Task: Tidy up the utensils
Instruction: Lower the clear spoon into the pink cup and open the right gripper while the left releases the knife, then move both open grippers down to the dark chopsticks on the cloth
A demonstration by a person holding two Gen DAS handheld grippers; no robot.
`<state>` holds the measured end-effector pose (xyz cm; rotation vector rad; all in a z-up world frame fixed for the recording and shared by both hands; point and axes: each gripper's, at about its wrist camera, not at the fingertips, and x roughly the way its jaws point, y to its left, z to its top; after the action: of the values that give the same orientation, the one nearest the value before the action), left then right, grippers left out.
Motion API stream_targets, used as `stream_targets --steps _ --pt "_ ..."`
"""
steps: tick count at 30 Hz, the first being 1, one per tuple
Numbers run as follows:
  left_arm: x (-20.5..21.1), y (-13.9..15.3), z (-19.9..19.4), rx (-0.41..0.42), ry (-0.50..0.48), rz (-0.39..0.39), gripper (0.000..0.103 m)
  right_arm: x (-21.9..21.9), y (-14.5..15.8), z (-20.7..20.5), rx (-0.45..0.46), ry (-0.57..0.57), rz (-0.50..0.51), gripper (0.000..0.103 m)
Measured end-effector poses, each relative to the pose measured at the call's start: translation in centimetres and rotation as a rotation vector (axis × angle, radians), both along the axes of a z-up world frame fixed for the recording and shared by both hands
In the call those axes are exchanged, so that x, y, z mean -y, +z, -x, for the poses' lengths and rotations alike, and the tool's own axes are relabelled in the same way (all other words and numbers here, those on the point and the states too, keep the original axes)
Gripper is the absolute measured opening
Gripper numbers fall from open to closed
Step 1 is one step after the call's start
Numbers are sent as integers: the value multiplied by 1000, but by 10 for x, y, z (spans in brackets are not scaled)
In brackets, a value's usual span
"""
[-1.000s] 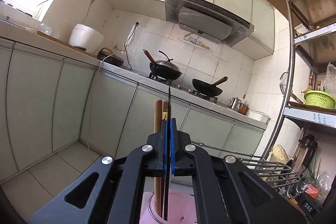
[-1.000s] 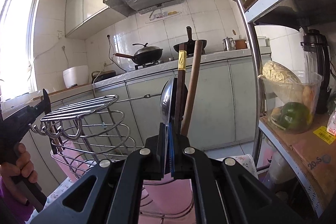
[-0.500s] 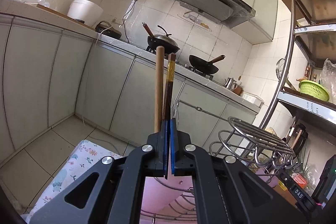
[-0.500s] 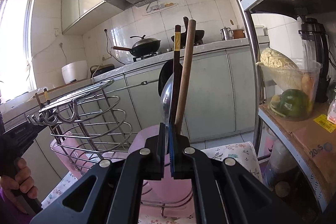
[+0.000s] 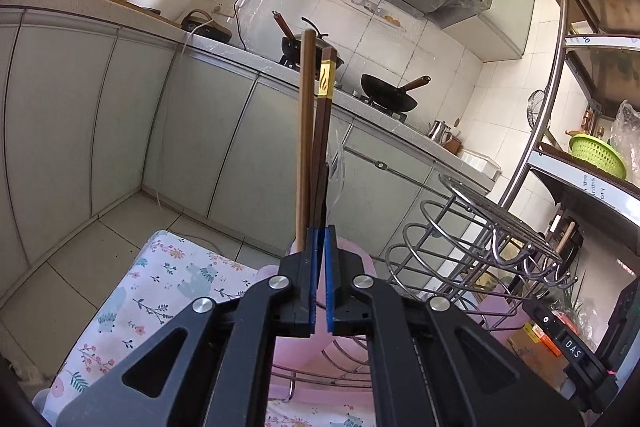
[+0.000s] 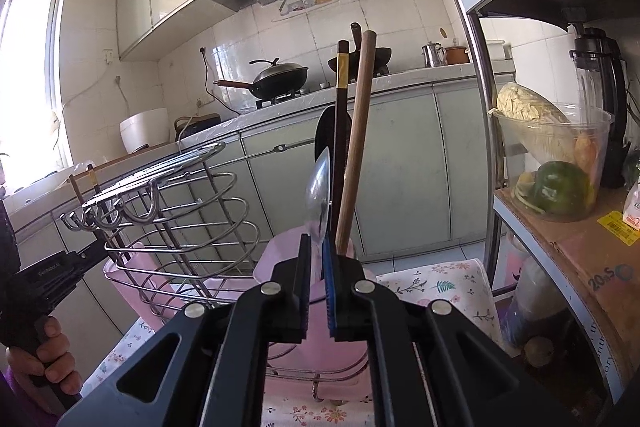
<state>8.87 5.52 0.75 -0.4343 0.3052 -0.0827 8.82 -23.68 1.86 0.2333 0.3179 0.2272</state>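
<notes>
Both nearly closed: left hand-held gripper [image 5: 319, 283] behind upright chopsticks [image 5: 306, 131], right hand-held gripper [image 6: 316, 291] behind spoon [image 6: 319, 199]; wire rack [image 6: 176, 211] alongside

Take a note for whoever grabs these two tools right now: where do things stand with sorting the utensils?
Left tool: pads nearly together, just in front of the chopsticks; I cannot tell whether it grips anything.
Right tool: narrow gap, with the clear spoon rising right at its tips; grip unclear.
Things: light wooden chopstick, dark chopstick with gold band, black spoon and clear spoon stand upright in the pink cup, seemingly within the wire rack, on the floral cloth.
Done: those four are in the cup.
Left: probably back both tools away.
</notes>
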Motion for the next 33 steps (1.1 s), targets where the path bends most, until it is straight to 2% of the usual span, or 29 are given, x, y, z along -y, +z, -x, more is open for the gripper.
stream_targets --steps 4,7,12,13,15,17,33 --pt "-5 -2 -3 -31 -12 41 4 0 1 3 -6 9 -1 10" --pt "-6 -1 -2 -34 -16 45 7 1 1 5 -7 11 -3 11" --pt "-6 3 3 -29 -15 37 26 1 2 6 -20 10 -4 12" --pt "-6 3 4 -29 -13 40 27 1 3 6 -24 11 -5 12" --pt "-8 4 6 -29 -8 46 28 2 3 7 -28 12 -8 24" --pt "-9 6 8 -29 -3 49 28 2 5 11 -25 11 -15 29" --pt "-7 2 32 -70 1 31 30 5 0 37 -60 33 -36 29"
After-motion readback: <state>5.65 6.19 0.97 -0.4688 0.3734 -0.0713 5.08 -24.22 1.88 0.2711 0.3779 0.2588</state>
